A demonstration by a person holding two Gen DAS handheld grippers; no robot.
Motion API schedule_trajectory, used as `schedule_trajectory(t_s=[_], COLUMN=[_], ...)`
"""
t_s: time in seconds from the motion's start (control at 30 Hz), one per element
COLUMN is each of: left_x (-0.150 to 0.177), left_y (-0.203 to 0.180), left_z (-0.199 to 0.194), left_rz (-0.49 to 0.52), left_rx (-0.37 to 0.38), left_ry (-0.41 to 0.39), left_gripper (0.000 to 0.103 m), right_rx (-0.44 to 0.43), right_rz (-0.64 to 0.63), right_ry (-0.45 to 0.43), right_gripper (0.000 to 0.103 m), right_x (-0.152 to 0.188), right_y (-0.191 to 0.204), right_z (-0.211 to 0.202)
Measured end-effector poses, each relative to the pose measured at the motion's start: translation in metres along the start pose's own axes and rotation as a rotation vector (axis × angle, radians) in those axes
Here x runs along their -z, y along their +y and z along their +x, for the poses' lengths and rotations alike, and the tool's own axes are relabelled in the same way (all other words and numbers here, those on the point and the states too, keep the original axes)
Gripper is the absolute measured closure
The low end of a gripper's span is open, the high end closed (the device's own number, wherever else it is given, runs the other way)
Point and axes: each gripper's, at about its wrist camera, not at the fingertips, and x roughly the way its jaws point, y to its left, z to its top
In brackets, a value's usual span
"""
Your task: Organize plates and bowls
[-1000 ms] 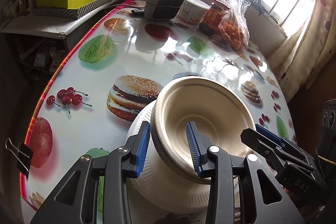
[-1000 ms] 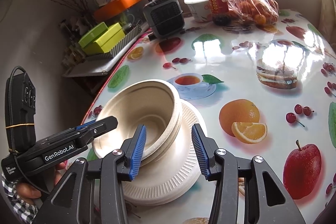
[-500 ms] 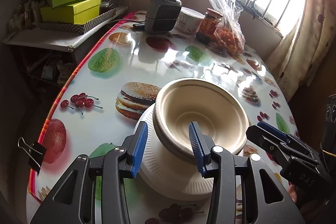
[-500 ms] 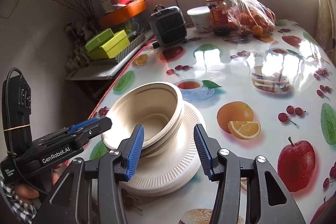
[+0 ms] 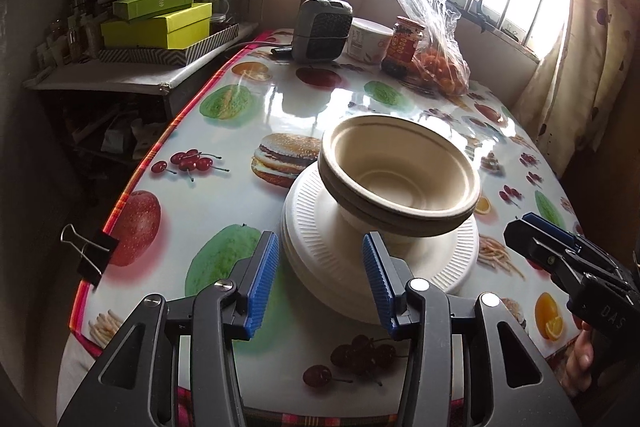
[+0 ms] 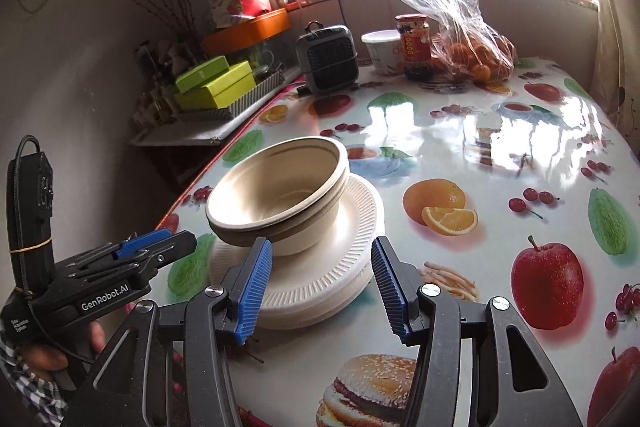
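Note:
A stack of beige paper bowls [image 5: 400, 179] stands on a stack of white ribbed paper plates [image 5: 316, 247] near the table's front edge. They also show in the right wrist view, bowls [image 6: 280, 195] on plates [image 6: 340, 267]. My left gripper [image 5: 320, 283] is open and empty, just short of the plates' near rim. My right gripper [image 6: 320, 287] is open and empty, its blue pads level with the plates' near rim. Each gripper shows from the side in the other view: the right one [image 5: 560, 251], the left one [image 6: 132, 255].
The table [image 5: 280, 99] has a glossy fruit-print cloth. At its far end stand a small grey heater [image 5: 322, 25], a white tub [image 5: 368, 41], a red-labelled jar [image 5: 404, 45] and a bag of oranges [image 5: 436, 63]. A side shelf with green boxes [image 5: 156, 23] is at left. A binder clip [image 5: 90, 251] grips the table's edge.
Both grippers have drawn back toward me from the bowl stack. One second ago each straddled the bowls' rim; now both are clear of the bowls. The stack has not moved.

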Motion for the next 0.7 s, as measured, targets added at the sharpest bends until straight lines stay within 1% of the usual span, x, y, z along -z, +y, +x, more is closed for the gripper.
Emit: schedule_trajectory(t_s=[0.17,0.27,0.37,0.4,0.5,0.57,0.7], left_x=[0.019,0.028,0.035,0.037,0.043,0.046,0.05], left_y=[0.001,-0.002,-0.004,-0.006,-0.011,-0.012,-0.018], left_z=[0.0,0.0,0.0,0.0,0.0,-0.001,-0.004], left_rz=[0.027,0.046,0.057,0.063,0.077,0.08,0.096], left_rx=[-0.036,-0.055,-0.062,-0.072,-0.098,-0.084,-0.085], left_ry=[-0.009,-0.031,-0.045,-0.049,-0.057,-0.062,-0.074], left_gripper=[0.058,0.058,0.058,0.058,0.058,0.058,0.058], right_rx=[0.022,0.045,0.068,0.077,0.085,0.107,0.129], right_rz=[-0.014,-0.04,-0.073,-0.084,-0.093,-0.092,-0.087], right_ry=[0.013,0.009,-0.01,-0.019,-0.04,-0.053,-0.079], right_gripper=[0.047,0.041,0.038,0.035,0.03,0.028,0.025], right_x=[0.019,0.029,0.038,0.04,0.047,0.049,0.055], right_y=[-0.001,0.002,0.008,0.011,0.014,0.016,0.016], right_z=[0.0,0.001,-0.001,-0.002,-0.005,-0.006,-0.01])
